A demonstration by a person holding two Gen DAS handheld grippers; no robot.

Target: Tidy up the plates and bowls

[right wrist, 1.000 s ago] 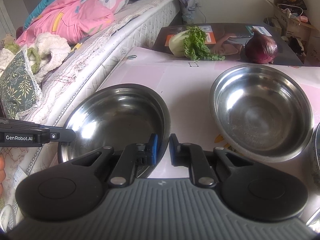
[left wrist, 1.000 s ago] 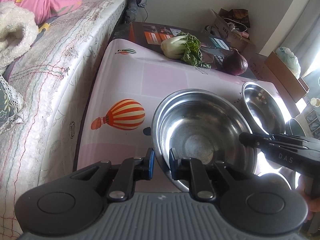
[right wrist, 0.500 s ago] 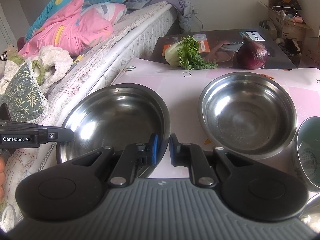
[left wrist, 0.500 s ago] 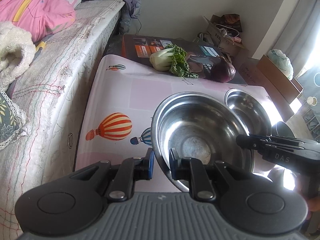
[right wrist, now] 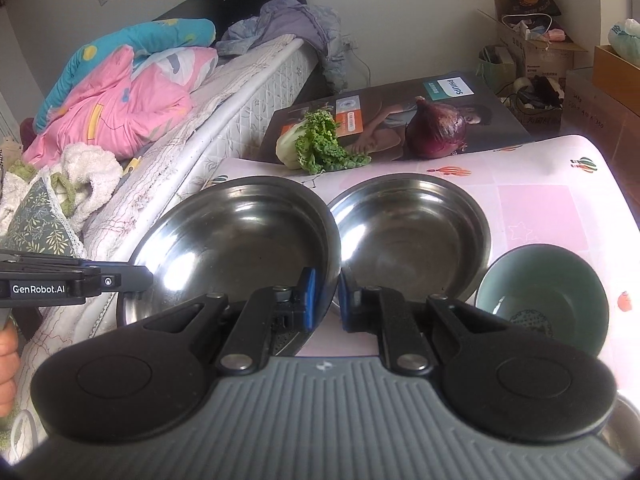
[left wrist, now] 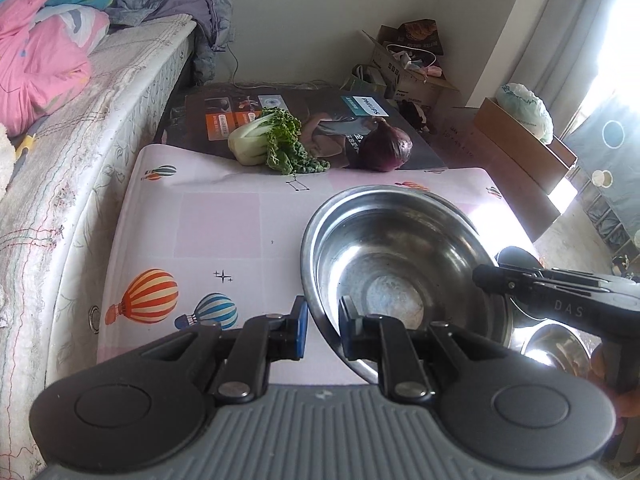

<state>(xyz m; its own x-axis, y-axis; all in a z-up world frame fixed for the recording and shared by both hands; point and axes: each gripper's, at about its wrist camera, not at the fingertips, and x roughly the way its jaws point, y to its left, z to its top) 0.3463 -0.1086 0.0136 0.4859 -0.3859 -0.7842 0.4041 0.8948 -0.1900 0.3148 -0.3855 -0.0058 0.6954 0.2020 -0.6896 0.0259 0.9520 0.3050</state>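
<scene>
With both my grippers I have carried the large steel bowl [right wrist: 240, 240] rightward to beside the second bowl [right wrist: 412, 232] (green bowl [right wrist: 544, 296] newly visible).

Left tool [left wrist: 323, 326] clamped on steel bowl [left wrist: 400, 264] rim, right tool [left wrist: 486, 278] gripping opposite rim, above balloon-print tablecloth [left wrist: 208, 220]

"PHILIPS" reads in blue on a white label at the far right corner of the flat dark printed carton [right wrist: 400, 120] lying past the far edge of the pink table. The black left gripper arm [right wrist: 60, 286] carries "GenRobot.AI" in white; the black right gripper arm [left wrist: 568, 304] carries "DAS" in grey.
</scene>
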